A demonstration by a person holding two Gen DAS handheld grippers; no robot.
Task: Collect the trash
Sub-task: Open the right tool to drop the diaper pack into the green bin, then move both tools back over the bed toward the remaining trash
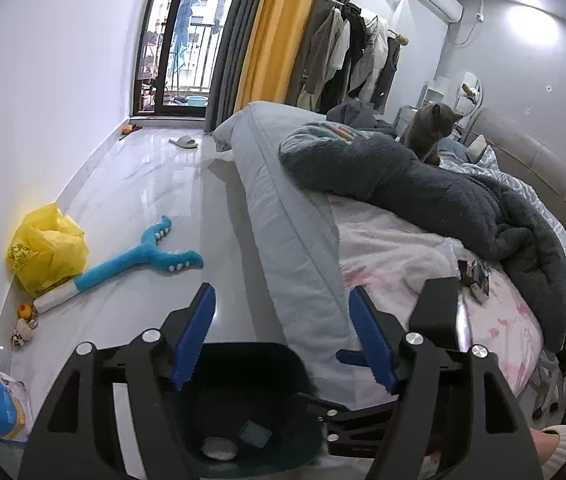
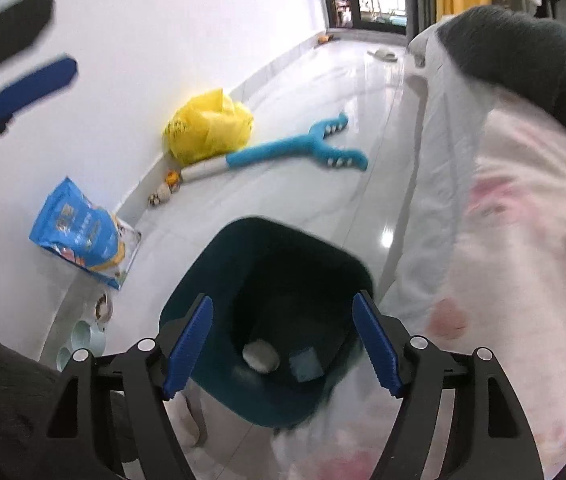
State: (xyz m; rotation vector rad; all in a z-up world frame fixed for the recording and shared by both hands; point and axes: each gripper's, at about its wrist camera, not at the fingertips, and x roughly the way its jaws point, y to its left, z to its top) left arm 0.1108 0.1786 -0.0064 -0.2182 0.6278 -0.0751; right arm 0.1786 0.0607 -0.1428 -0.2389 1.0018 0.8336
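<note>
A dark teal trash bin (image 1: 279, 364) stands on the floor against the bed, right under both grippers. At its bottom lie a white crumpled wad (image 2: 261, 356) and a small blue-grey square scrap (image 2: 305, 364); the wad (image 1: 219, 448) also shows in the left wrist view. My left gripper (image 1: 281, 294) is open over the bin with nothing between its blue pads. My right gripper (image 2: 283, 302) is open above the bin (image 2: 219, 256), also empty. Small dark wrappers (image 1: 477, 276) lie on the pink sheet. The left gripper's blue pad (image 2: 31, 84) shows at the upper left of the right wrist view.
The bed (image 1: 403, 248) with a grey cat (image 1: 429, 130) and dark blanket fills the right. Along the wall lie a yellow plastic bag (image 2: 207, 128), a blue plush toy (image 2: 299, 152), a blue pet-food bag (image 2: 79, 232), small toys and pet bowls (image 2: 87, 336). A slipper (image 1: 183, 142) lies farther off.
</note>
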